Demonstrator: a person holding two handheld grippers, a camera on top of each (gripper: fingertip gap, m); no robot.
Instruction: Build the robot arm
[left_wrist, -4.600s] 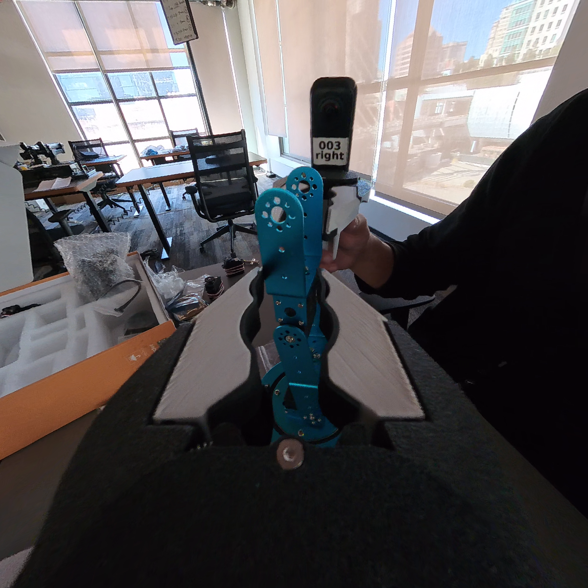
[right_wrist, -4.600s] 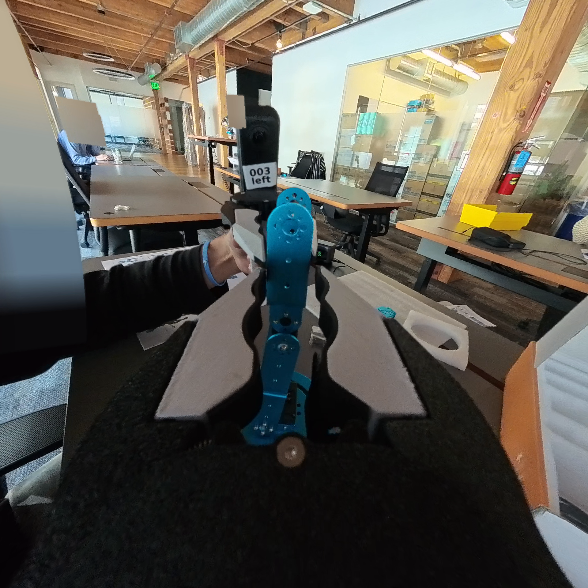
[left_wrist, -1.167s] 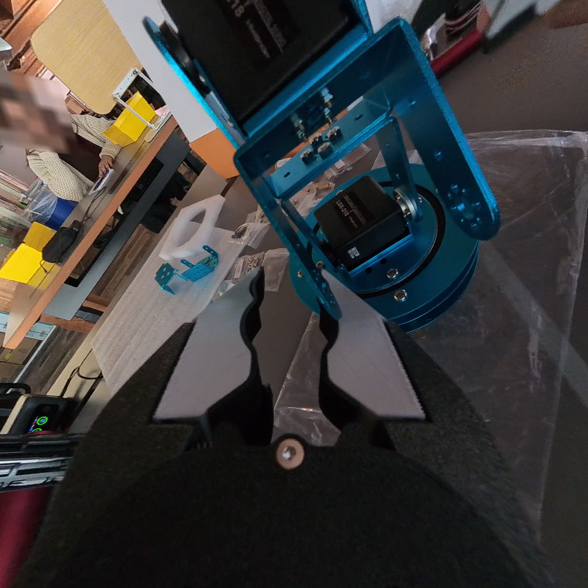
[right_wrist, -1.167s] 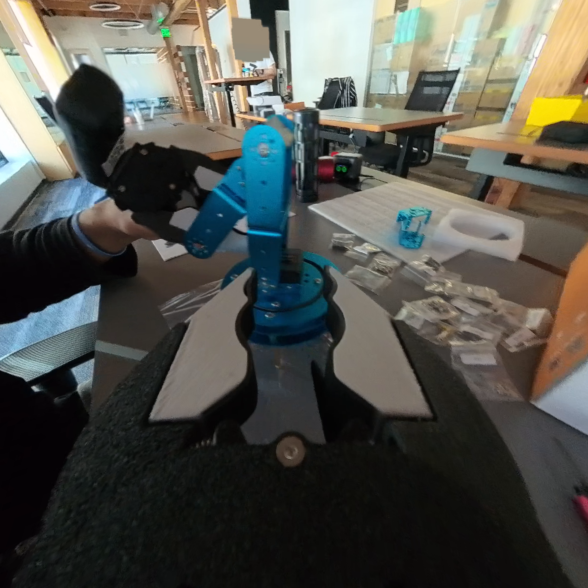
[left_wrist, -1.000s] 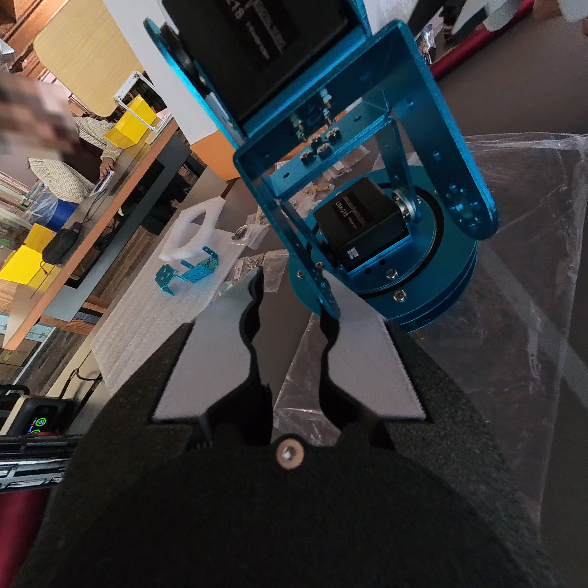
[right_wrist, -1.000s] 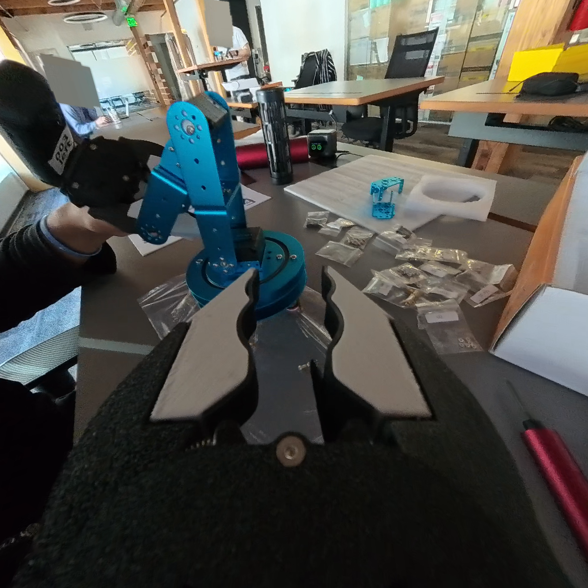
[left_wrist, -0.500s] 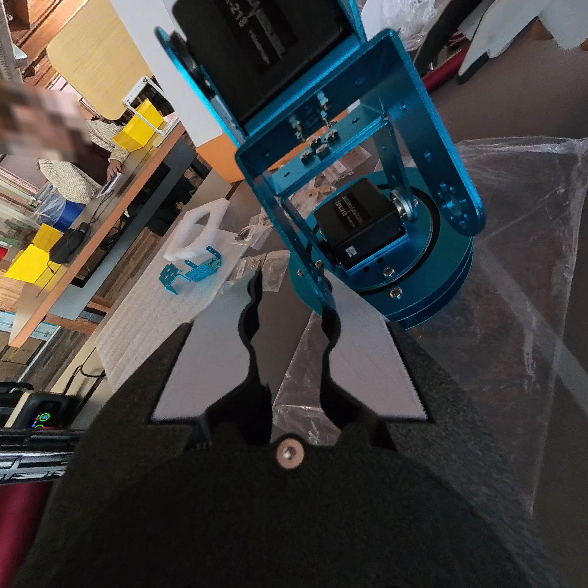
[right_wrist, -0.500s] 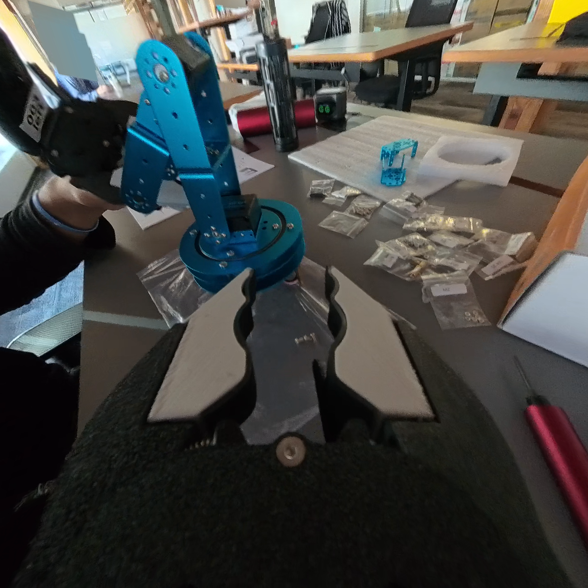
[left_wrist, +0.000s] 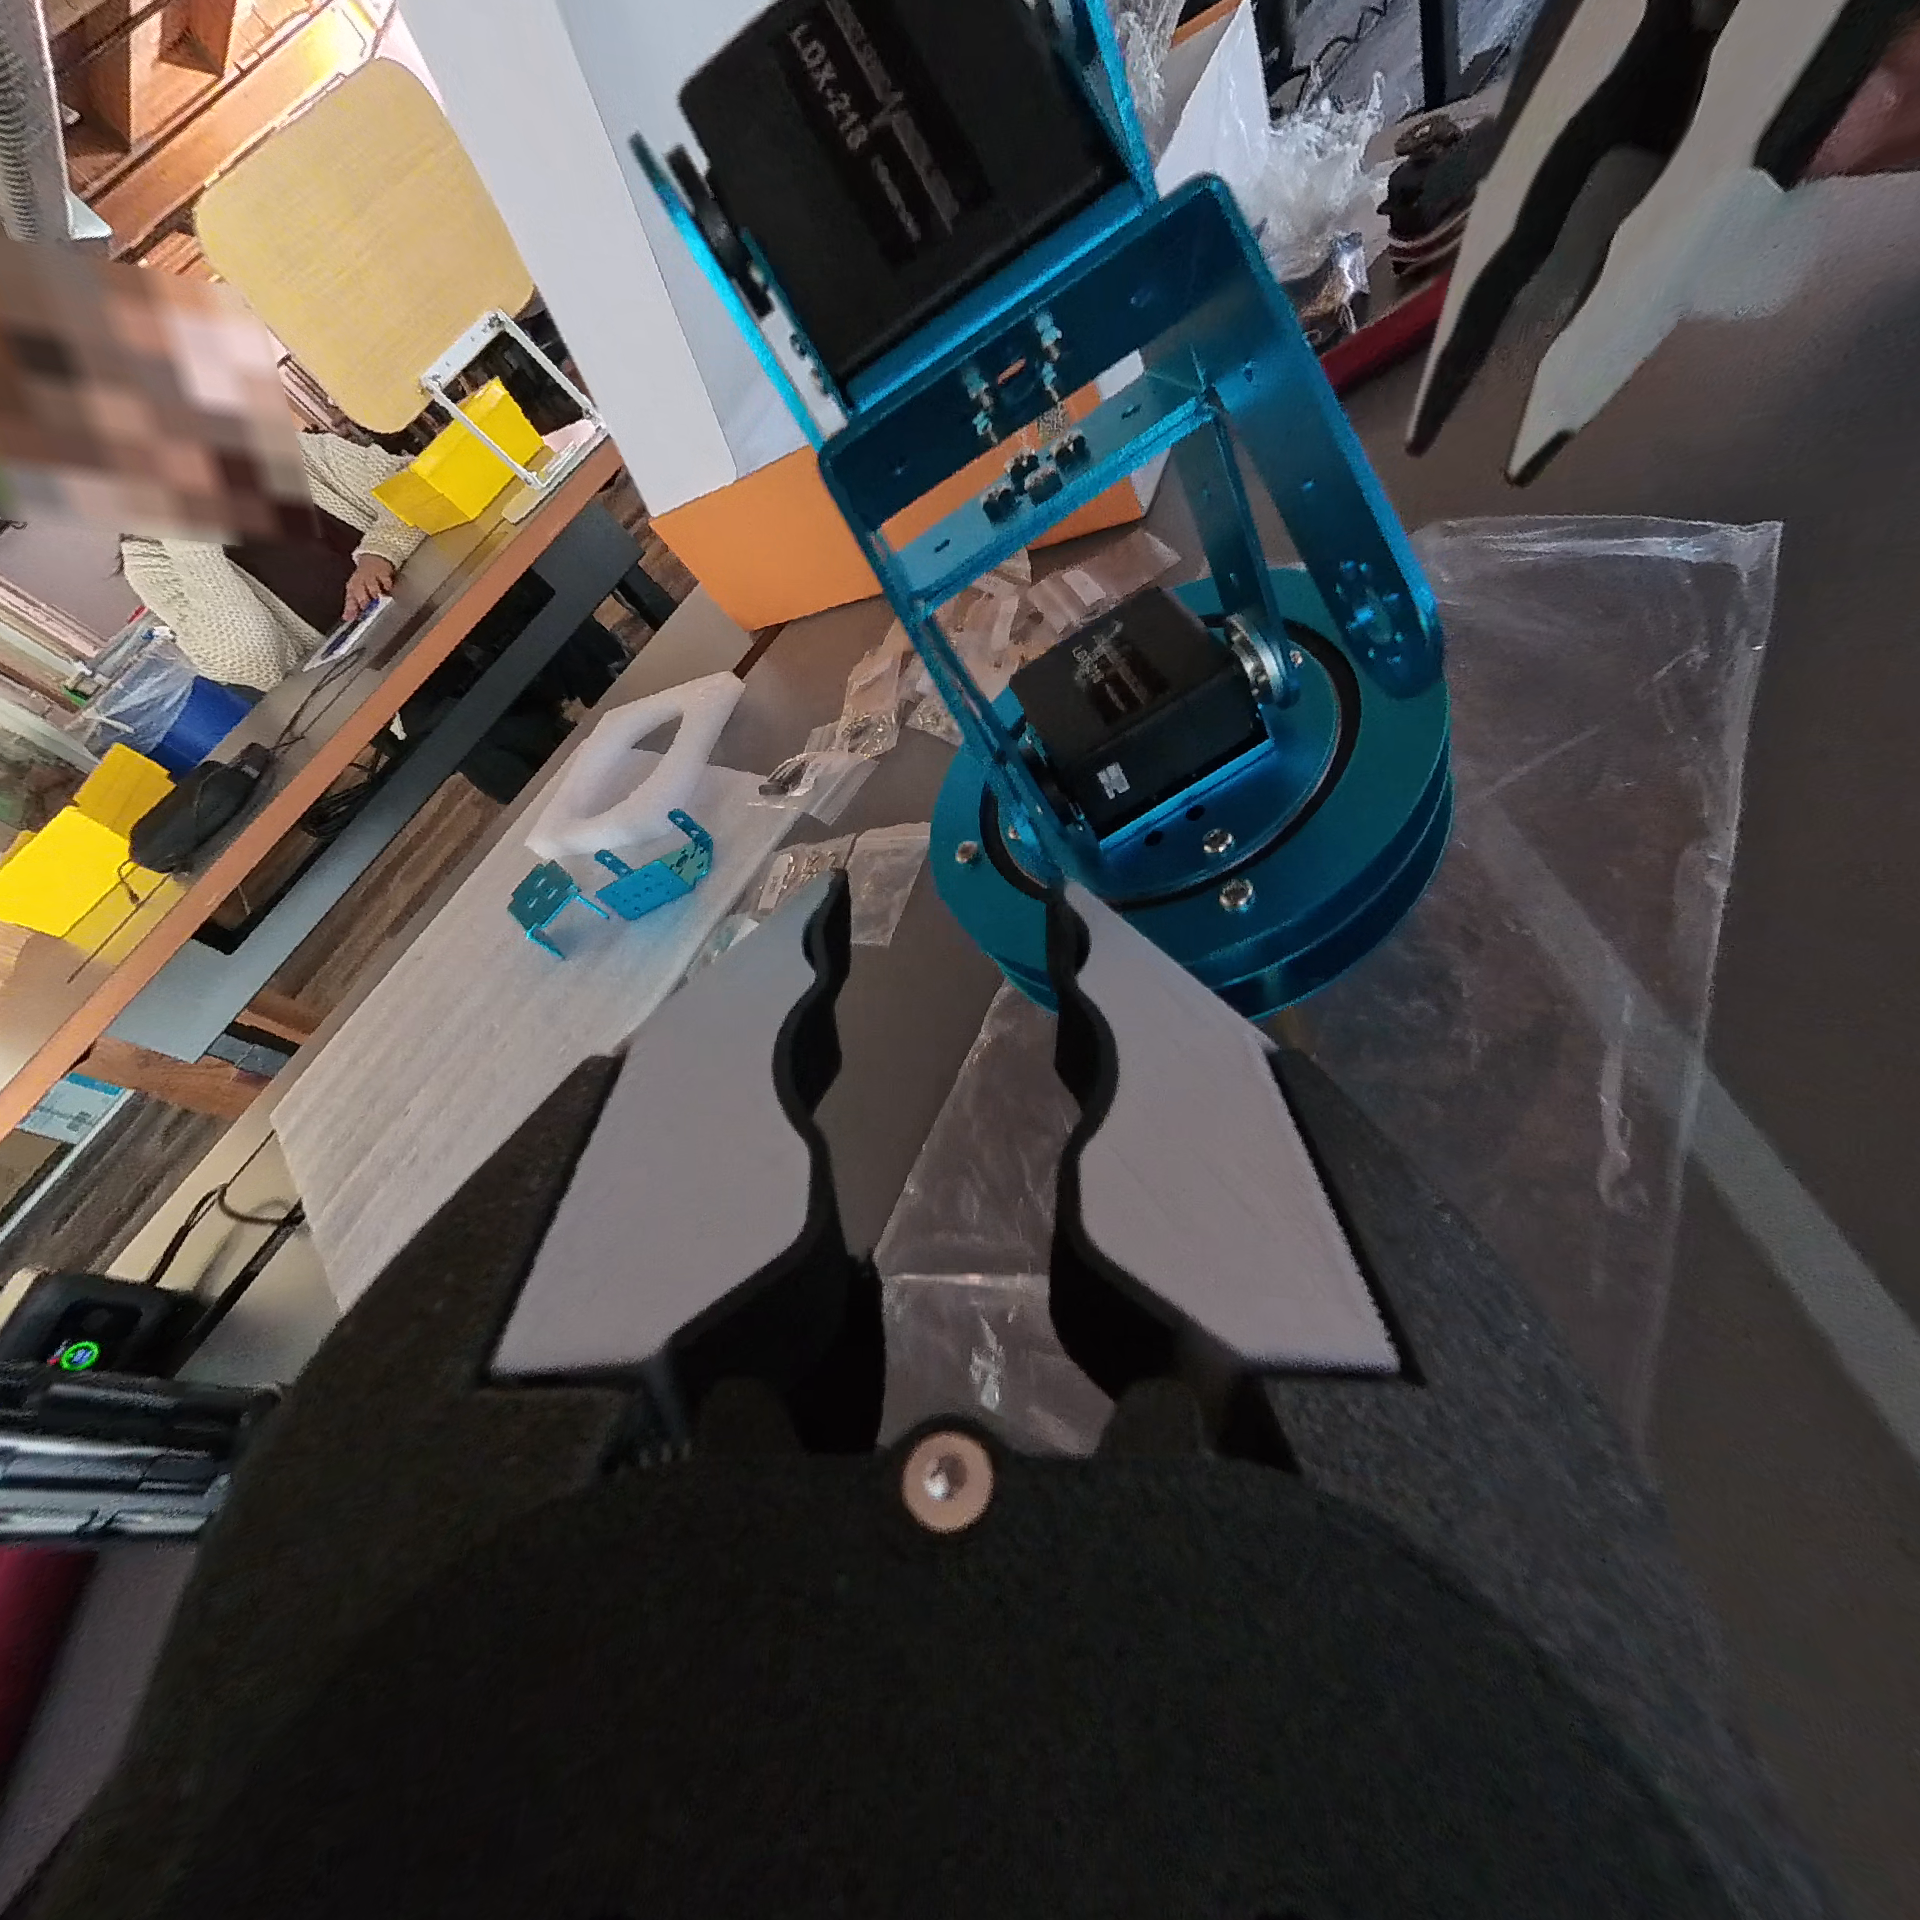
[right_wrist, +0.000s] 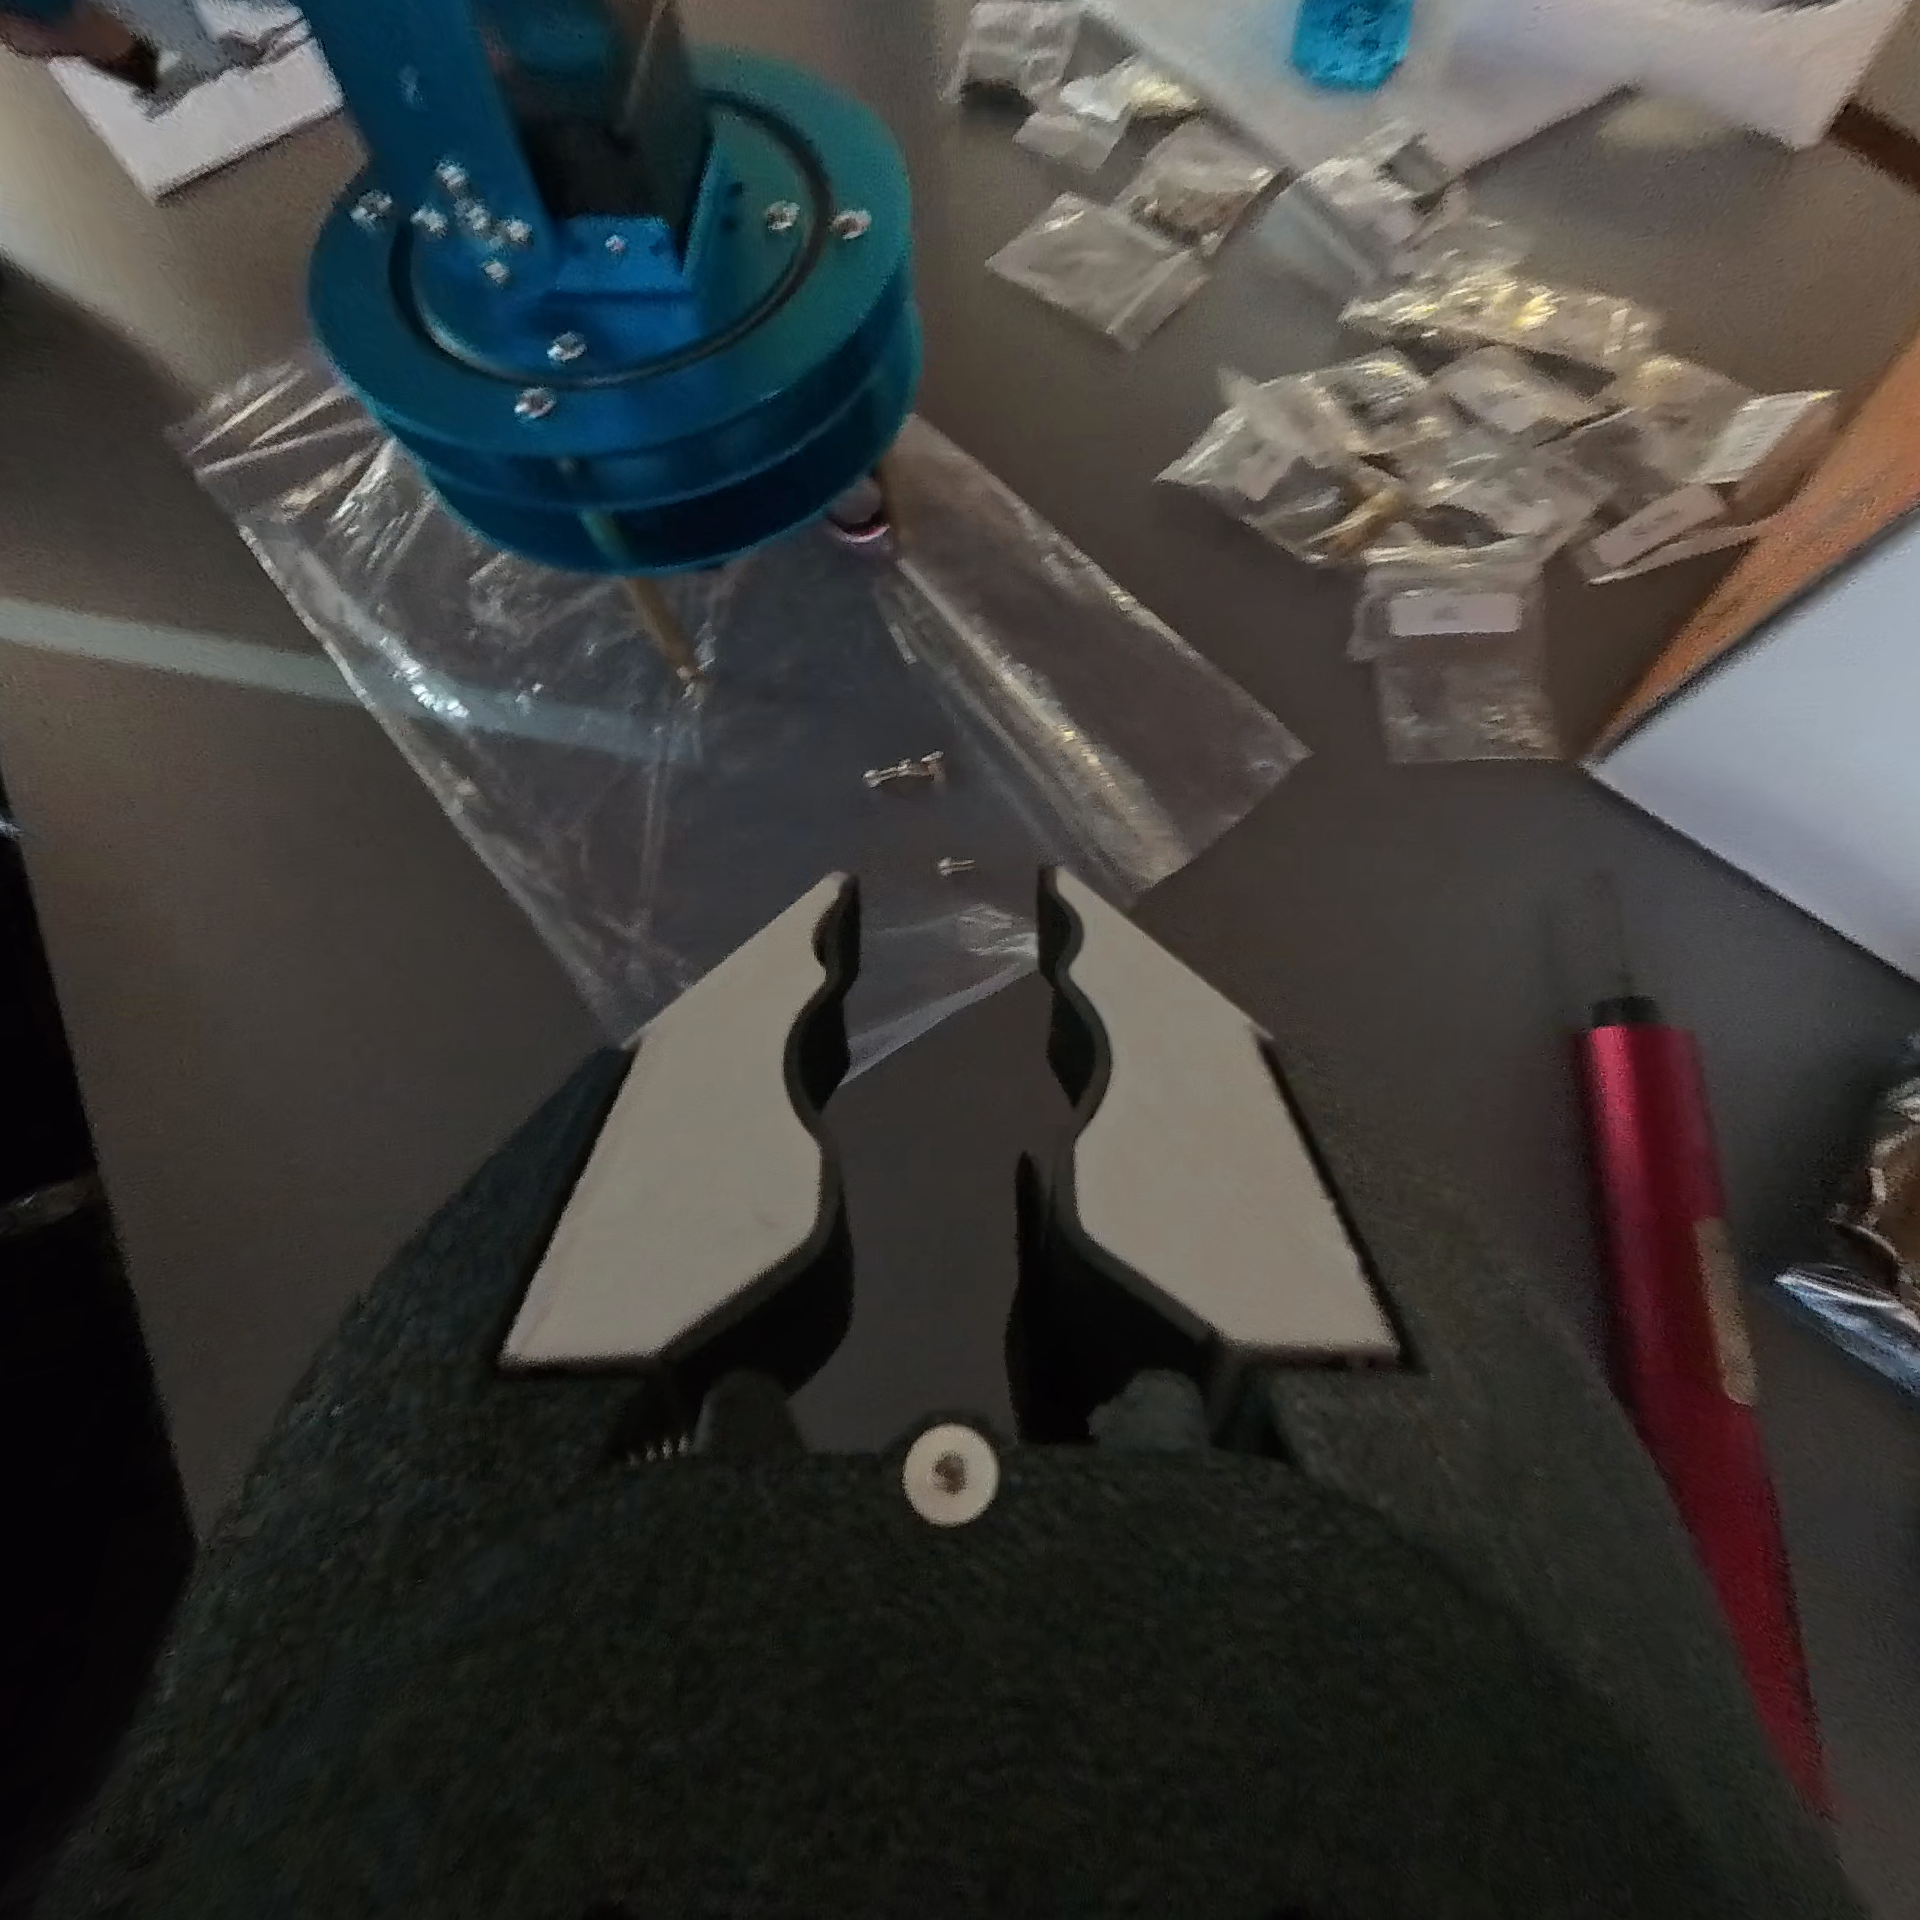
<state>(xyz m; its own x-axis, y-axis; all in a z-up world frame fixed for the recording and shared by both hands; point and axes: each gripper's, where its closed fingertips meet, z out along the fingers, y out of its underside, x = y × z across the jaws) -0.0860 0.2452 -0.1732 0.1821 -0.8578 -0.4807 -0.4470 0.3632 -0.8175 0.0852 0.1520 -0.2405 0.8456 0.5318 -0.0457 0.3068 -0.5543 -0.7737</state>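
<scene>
Left wrist view, left to right. Yellow bins (left_wrist: 447, 473) sit on a far desk. A white foam sheet (left_wrist: 499, 1029) carries a foam ring (left_wrist: 644, 764) and small blue brackets (left_wrist: 623, 888). The left gripper (left_wrist: 948, 904) has its jaws parted by a moderate gap and nothing between them; its right fingertip overlaps the rim of the blue arm's round base (left_wrist: 1299, 935) in the picture, but contact cannot be judged. The blue arm (left_wrist: 1122, 447) stands on a clear plastic bag (left_wrist: 1558, 883) on the grey table (left_wrist: 1818, 1143), its bracket frame tilted toward the upper left and carrying black servos (left_wrist: 883, 177). At upper right the right gripper (left_wrist: 1475, 452) hangs above the table with its fingers apart, free of the arm.

Right wrist view, left to right (blurred). The base (right_wrist: 613, 343) appears at upper left on the bag (right_wrist: 727, 707). The right gripper (right_wrist: 948, 883) is released, jaws moderately apart and empty, tips over the near edge of the bag. Loose screws (right_wrist: 909, 771) lie on the bag just beyond the tips. Small parts packets (right_wrist: 1403, 416) are spread at upper right. A red screwdriver (right_wrist: 1662, 1247) lies on the table beside the right finger, apart from it.
</scene>
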